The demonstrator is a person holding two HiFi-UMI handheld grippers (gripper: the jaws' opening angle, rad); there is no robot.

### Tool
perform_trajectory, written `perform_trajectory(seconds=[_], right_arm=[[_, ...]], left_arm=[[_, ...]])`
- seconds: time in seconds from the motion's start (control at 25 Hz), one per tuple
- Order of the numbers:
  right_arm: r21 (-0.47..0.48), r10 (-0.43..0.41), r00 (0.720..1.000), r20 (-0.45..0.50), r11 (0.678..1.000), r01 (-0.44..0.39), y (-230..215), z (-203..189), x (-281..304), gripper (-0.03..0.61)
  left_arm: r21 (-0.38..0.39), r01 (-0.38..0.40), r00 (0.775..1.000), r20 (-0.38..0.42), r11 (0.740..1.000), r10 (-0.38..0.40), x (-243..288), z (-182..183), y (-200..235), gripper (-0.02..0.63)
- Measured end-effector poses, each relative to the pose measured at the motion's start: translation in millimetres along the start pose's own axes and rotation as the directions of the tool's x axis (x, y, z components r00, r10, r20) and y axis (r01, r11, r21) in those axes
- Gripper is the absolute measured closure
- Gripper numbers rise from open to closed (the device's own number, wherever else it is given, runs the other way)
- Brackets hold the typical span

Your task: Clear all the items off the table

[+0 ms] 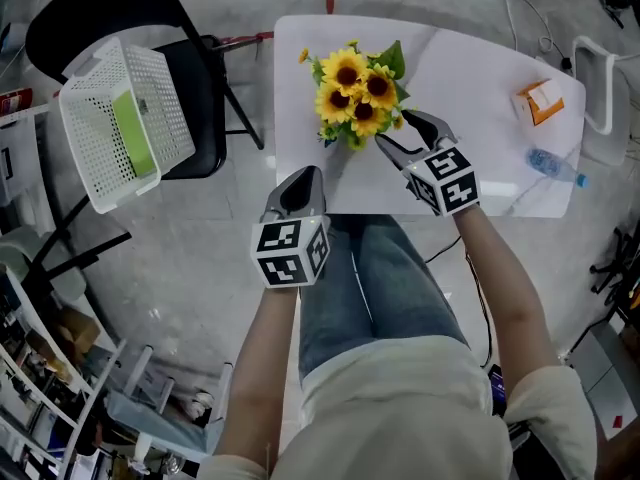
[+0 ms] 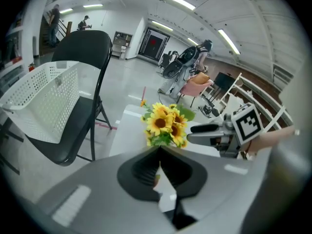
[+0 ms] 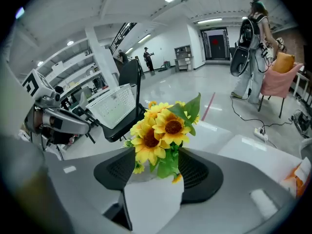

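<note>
Sunflowers point(image 3: 161, 130), a small bunch of yellow blooms with green leaves, stand on a white table point(image 1: 470, 78) directly ahead of the right gripper point(image 1: 395, 128). Its jaws are parted, with the leafy lower part of the bunch in the gap between them. The pads do not appear to press on anything yet.

The left gripper point(image 1: 300, 183) is clenched on nothing and sits over the table's near edge, with the bunch ahead of it and slightly to its right. Well off to its left, a white perforated basket point(image 1: 120, 128) rests tilted on a black folding chair point(image 1: 190, 78). To the right of the right gripper lie an orange carton point(image 1: 540, 100) and a clear bottle point(image 1: 555, 166).

The bunch looks light, soft and easily crushed. The best hold is probably low on the gathered stems, beneath the flower heads, with gentle pressure. Whether a vase holds the stems cannot be made out.
</note>
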State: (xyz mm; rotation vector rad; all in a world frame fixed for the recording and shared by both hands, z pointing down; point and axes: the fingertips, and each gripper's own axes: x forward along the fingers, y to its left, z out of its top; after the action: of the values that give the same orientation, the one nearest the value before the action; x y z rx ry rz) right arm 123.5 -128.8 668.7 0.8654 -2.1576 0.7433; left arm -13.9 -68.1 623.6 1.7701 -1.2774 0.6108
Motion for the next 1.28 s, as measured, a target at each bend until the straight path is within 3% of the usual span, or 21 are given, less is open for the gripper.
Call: perform_trajectory(seconds=[0.64,0.96,1.08,1.28], right_arm=[[-0.231,0.046,0.994,-0.095,0.971,-0.067,-19.1,-18.2,55.9,0.161],[-0.427,0.088,0.991,-0.104,0.896,-0.125,-20.4,-29.6,86.4,0.073],[-0.449,0.117,0.99,-0.078,0.882,-0.14,-18.9,-29.9,96.4,0.052],[-0.438,0.131,0.991,-0.028,0.889,-0.13,-23.6,-25.7,112.3,0.023]], left_arm=[[-0.038,0.016,1.0,-0.02,0.999,-0.017,55.3,-22.8,14.0,0.604],[-0.073,0.013,0.999,-0.042,0.997,-0.016,73.5,-38.1,23.2,0.604],[-0.083,0.015,0.999,-0.048,0.996,-0.02,79.4,-42.2,24.9,0.604],[-0.09,0.007,0.998,-0.056,0.996,-0.012,85.4,-46.0,29.1,0.604]])
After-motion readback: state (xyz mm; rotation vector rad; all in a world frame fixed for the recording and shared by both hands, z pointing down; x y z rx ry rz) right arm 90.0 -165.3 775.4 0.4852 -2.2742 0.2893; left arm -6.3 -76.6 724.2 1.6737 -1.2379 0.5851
